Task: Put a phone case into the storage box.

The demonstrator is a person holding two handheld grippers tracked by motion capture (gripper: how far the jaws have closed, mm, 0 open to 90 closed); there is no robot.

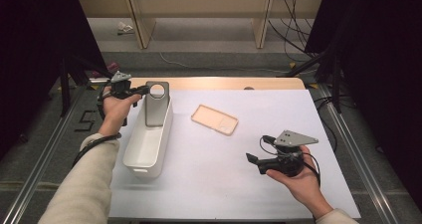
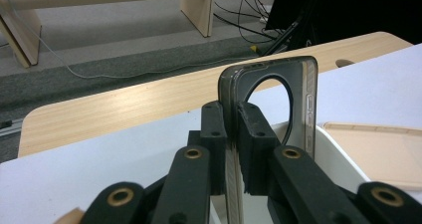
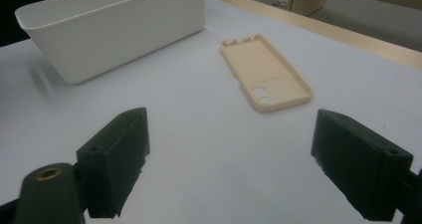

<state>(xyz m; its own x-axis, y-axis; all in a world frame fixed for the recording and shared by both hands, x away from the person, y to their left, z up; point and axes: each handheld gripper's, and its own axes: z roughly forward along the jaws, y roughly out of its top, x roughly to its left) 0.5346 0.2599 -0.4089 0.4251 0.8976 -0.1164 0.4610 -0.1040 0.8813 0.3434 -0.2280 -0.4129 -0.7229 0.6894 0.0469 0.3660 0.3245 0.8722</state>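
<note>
White surface point(image 1: 239, 184) before a dim room, left tool point(image 1: 141, 90) at ten o'clock clenched on dark phone case point(image 1: 157, 104), long axis upright, round cutout topmost, standing in white bin point(image 1: 144, 157), right tool point(image 1: 253, 160) released at four o'clock.

We see a dark translucent phone case point(image 2: 271, 79) with a round camera cutout, upright, pinched edge-on between our left gripper's point(image 2: 234, 134) jaws, its lower end inside the white bin point(image 1: 144, 154).

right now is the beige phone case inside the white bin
No, the beige phone case lies flat on the table, apart from the white bin and to its right.
</note>
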